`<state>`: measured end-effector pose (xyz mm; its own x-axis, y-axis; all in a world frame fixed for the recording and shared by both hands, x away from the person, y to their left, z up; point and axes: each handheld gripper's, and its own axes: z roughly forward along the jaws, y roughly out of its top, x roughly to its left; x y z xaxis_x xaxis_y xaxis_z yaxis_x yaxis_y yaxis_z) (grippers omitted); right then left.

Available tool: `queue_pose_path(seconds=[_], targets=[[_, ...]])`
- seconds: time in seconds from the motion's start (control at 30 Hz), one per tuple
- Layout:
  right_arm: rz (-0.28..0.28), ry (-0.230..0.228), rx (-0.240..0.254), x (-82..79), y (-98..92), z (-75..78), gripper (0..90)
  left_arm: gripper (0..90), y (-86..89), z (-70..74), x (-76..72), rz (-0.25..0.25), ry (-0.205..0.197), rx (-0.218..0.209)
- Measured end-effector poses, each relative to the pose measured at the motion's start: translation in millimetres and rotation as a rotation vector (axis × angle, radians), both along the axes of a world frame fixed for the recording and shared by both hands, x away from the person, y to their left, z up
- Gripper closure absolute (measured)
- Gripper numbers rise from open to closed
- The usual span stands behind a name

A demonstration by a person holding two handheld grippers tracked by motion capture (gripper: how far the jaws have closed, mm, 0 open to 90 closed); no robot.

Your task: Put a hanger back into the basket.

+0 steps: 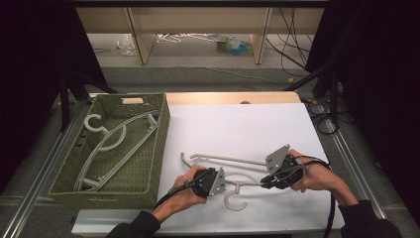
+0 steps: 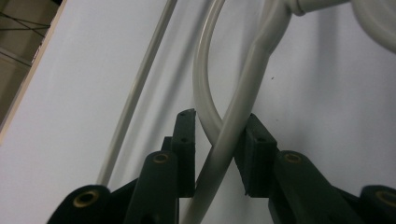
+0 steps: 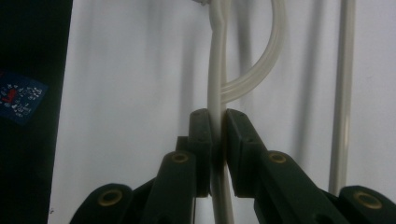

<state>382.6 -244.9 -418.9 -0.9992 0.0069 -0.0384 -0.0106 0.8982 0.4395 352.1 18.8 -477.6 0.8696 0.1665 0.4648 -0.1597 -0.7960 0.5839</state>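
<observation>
High view: basket (image 1: 161, 144) seemingly holds two hangers (image 1: 116, 144); right fingers (image 3: 215, 135) clamp hanger (image 1: 233, 166), left fingers (image 2: 254, 140) narrow around it.

No readable text on the table

We find one printed item, a blue label (image 3: 21, 102) with small white and red marks on the dark surface at the left edge of the right gripper view; its print is too small for us to read.
</observation>
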Motion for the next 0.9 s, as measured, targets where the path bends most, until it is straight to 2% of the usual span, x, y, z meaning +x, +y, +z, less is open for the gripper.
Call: queue_pose_path(seconds=[0.07,0.17,0.23,0.27,0.3,0.33,0.37,0.4,0.47,0.5,0.53,0.57,0.6,0.63,0.67,0.7,0.73,0.77,0.8,0.83,0.87,0.9], targets=[[0.004,0.000,0.006,1.4,-1.9,0.3,80.9,71.8,-0.5,3.8,-1.1,-0.009,0.009,0.010],[-0.003,-0.008,0.012,3.0,-5.0,0.4,80.0,73.0,-1.7,7.6,-4.1,-0.010,-0.005,0.004],[-0.037,-0.004,0.017,5.5,-6.8,-1.3,76.9,74.6,-2.4,12.5,-6.3,-0.021,-0.022,0.017],[-0.037,-0.004,0.017,5.5,-6.8,-1.3,76.9,74.6,-2.7,13.5,-7.2,-0.022,-0.019,0.016],[-0.057,-0.009,0.031,6.7,-7.5,-0.2,73.3,75.6,-3.7,17.2,-8.3,-0.023,-0.041,0.009],[-0.057,-0.009,0.031,6.7,-7.5,-0.2,73.3,76.5,-3.7,17.2,-8.3,-0.023,-0.041,0.009],[-0.091,-0.028,0.049,8.3,-8.6,2.2,69.9,77.0,-4.3,18.8,-8.5,-0.039,-0.023,0.014],[-0.102,-0.036,0.057,8.9,-9.3,3.0,67.8,77.4,-4.1,21.0,-9.3,-0.034,-0.029,0.005],[-0.146,-0.054,0.088,9.4,-10.7,5.9,57.7,78.5,-4.1,28.3,-9.7,-0.015,-0.022,-0.021],[-0.146,-0.054,0.088,9.4,-10.7,5.9,57.7,78.8,-4.1,28.3,-9.7,-0.015,-0.022,-0.021],[-0.175,-0.065,0.105,9.9,-11.4,7.6,55.7,78.8,-3.7,30.7,-9.2,-0.004,-0.003,-0.035],[-0.217,-0.087,0.152,12.4,-12.4,11.4,48.5,78.9,-2.1,35.3,-7.1,0.007,0.005,-0.046],[-0.248,-0.098,0.187,12.9,-12.8,12.9,46.9,78.9,-2.1,35.3,-7.1,0.007,0.005,-0.046],[-0.278,-0.102,0.200,13.4,-13.6,15.0,45.9,78.9,-0.2,38.6,-4.5,0.019,0.034,-0.066],[-0.297,-0.110,0.208,13.4,-13.9,16.4,43.7,78.9,3.2,40.9,-5.4,0.083,0.041,-0.069],[-0.297,-0.110,0.208,13.4,-13.9,16.4,43.7,78.9,3.2,40.9,-5.4,0.083,0.041,-0.069],[-0.336,-0.129,0.240,14.0,-15.1,19.7,39.9,78.9,4.7,41.7,-4.7,0.107,0.053,-0.089],[-0.336,-0.129,0.240,14.0,-15.1,19.7,39.9,78.9,6.8,43.1,-3.9,0.133,0.073,-0.106],[-0.379,-0.145,0.263,14.5,-16.2,21.6,37.6,78.9,9.3,45.9,-2.1,0.147,0.088,-0.108],[-0.379,-0.145,0.263,14.5,-16.2,21.6,37.6,78.9,11.1,47.4,-0.8,0.165,0.099,-0.128],[-0.403,-0.172,0.272,15.4,-17.6,22.9,36.8,78.9,15.3,51.7,1.6,0.199,0.129,-0.160],[-0.426,-0.171,0.279,15.2,-18.6,24.0,36.6,78.9,15.3,51.7,1.6,0.199,0.129,-0.160]])
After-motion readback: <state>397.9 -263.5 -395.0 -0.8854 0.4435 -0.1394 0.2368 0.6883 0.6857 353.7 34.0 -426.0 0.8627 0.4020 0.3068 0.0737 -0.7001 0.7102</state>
